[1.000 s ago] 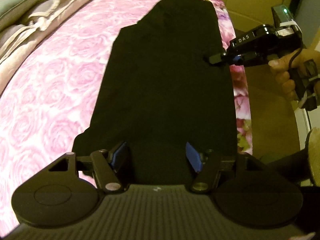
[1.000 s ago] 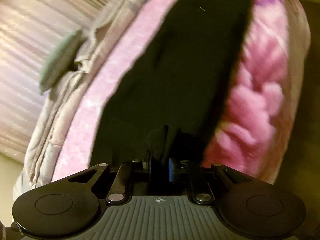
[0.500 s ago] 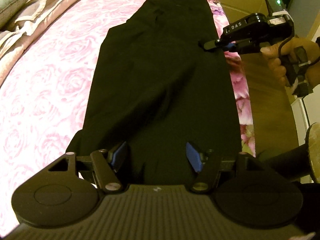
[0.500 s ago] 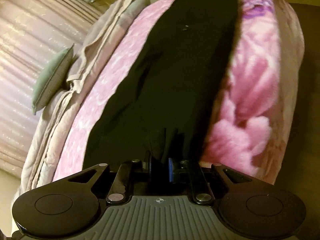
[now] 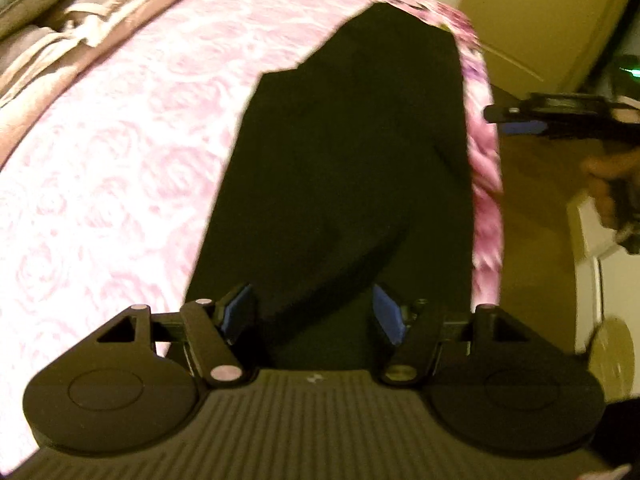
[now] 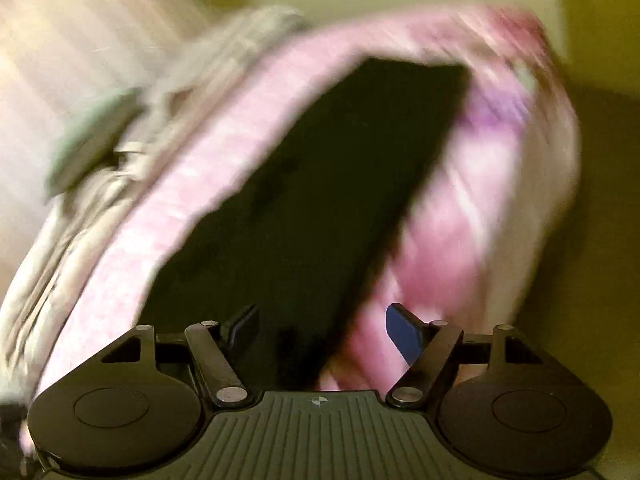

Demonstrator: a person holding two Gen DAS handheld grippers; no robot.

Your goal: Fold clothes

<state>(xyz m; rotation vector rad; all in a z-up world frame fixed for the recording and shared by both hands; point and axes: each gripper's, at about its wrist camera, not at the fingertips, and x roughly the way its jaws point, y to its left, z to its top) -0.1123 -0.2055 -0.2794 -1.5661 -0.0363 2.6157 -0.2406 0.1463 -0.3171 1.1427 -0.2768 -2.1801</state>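
At the far left a heap of beige and grey bedding (image 5: 60, 28) is bunched against the edge of the bed, likely pushed there so the middle stays free as a folding surface. Next to it the pink rose-print bedspread (image 5: 100, 168) lies flat and bare. Further right a black garment (image 5: 352, 168) stretches as one long, narrow strip along the right edge of the bed, from just in front of the left gripper (image 5: 314, 312) to the far corner; it lies smooth, with a step in its left outline partway up, which suggests layers doubled lengthwise, though the dark cloth hides any seam. The left gripper hangs over the near end of the strip with its blue pads wide apart and nothing between them, well placed to pinch that end. At the right, off the bed's side, the right gripper (image 5: 516, 118) is held in a hand (image 5: 604, 184) over the floor, clear of the cloth. Its own blurred view shows its jaws spread and empty, the garment's edge (image 6: 304, 208) just ahead. A strip laid this way fits either a lengthwise fold just set down or one about to be doubled end to end
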